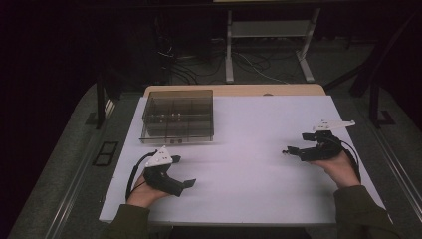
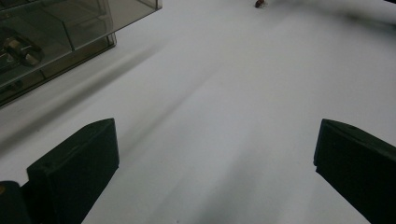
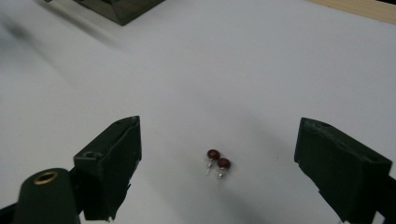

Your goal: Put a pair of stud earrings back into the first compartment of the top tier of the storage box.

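At the far left of the high view, a person's left hand rests near the front edge of the white table, holding the left tool, which points toward the right across the bare surface; a black cable loops from it beside the wrist and a pale three-cornered plate sits on its top. In the left gripper view its two black jaws stand wide apart with nothing between them but white tabletop. Behind that hand, toward the back left of the table, stands a smoky see-through box divided into compartments; in the left gripper view the box shows at the upper left with a small brass-coloured metal part lying in one of its compartments, though which compartment cannot be told. Moving right, the middle of the table is bare. At the right side the person's right hand holds the right tool, pointing left toward the table's centre. In the right gripper view its jaws are also spread wide, and between them on the table lie two small dark red beads on short metal pins, touching each other, untouched by either jaw.
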